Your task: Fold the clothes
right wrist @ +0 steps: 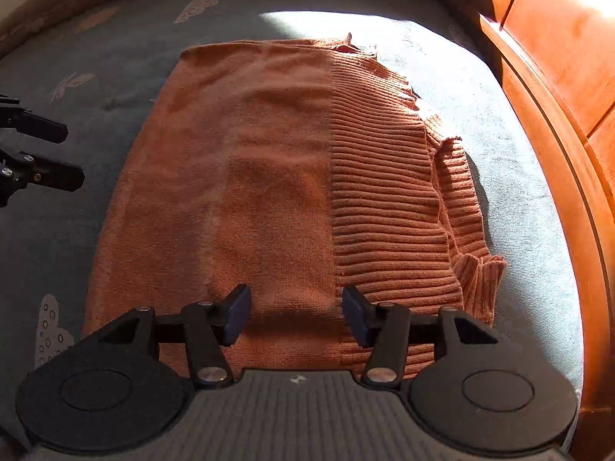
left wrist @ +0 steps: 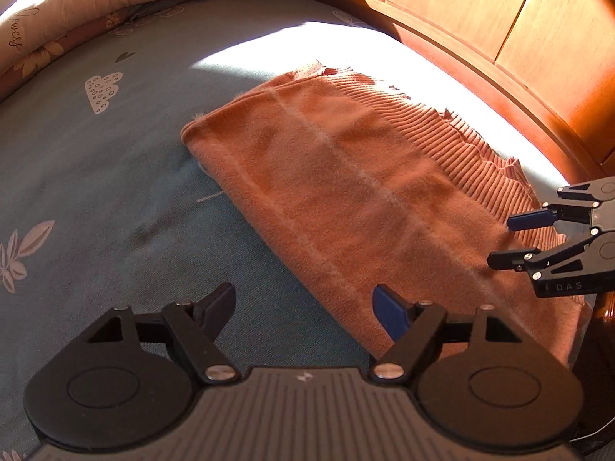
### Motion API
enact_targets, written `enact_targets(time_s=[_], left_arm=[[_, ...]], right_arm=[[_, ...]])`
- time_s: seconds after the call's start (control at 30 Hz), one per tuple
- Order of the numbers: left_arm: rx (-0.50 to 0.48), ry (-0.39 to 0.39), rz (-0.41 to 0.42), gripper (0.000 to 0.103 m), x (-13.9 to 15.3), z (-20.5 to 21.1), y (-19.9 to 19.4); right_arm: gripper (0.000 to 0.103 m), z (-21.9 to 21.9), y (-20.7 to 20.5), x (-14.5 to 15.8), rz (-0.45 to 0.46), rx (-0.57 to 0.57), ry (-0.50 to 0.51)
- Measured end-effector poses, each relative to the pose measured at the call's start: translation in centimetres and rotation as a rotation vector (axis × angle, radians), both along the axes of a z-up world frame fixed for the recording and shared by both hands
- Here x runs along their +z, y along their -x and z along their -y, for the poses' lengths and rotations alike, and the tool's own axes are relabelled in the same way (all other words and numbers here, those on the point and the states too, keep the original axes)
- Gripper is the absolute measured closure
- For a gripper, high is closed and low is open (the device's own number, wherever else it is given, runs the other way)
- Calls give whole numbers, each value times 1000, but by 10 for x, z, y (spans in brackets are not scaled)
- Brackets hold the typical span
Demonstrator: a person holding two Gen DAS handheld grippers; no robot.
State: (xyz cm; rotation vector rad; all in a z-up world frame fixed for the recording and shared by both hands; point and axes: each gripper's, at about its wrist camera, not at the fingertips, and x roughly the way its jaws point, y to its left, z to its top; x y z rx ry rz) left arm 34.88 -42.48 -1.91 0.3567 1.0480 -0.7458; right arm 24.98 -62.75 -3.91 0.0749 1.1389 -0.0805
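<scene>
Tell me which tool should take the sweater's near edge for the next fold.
Right. The right tool hangs open directly over the orange sweater, at its near edge. The left tool is open too, but mostly over the bedsheet beside the sweater, so it would likely have to shift across.

Grey-blue patterned bedsheet (left wrist: 115, 161), peach floral pillow (left wrist: 77, 11) at far edge, wooden headboard (left wrist: 499, 19) alongside.
</scene>
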Motion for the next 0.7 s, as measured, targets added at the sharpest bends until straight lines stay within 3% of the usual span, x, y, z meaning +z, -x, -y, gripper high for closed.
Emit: enact_targets(time_s=[0.2,0.27,0.37,0.53,0.7], left_arm=[[-70,20,31,22,6,-5,23],[-106,29,73,22,9,-10,30],[-146,53,165,18,17,-21,42],[-181,90,254,16,31,-36,58],[-190,88,286,14,43,-49,72]], right_arm=[[41,-13,17,-13,38,-81,8],[32,-14,47,-16,51,-152,4],[31,-20,84,-12,35,-247,-4],[31,-44,92,5,79,-292,25],[30,-63,121,-10,2,-402,22]])
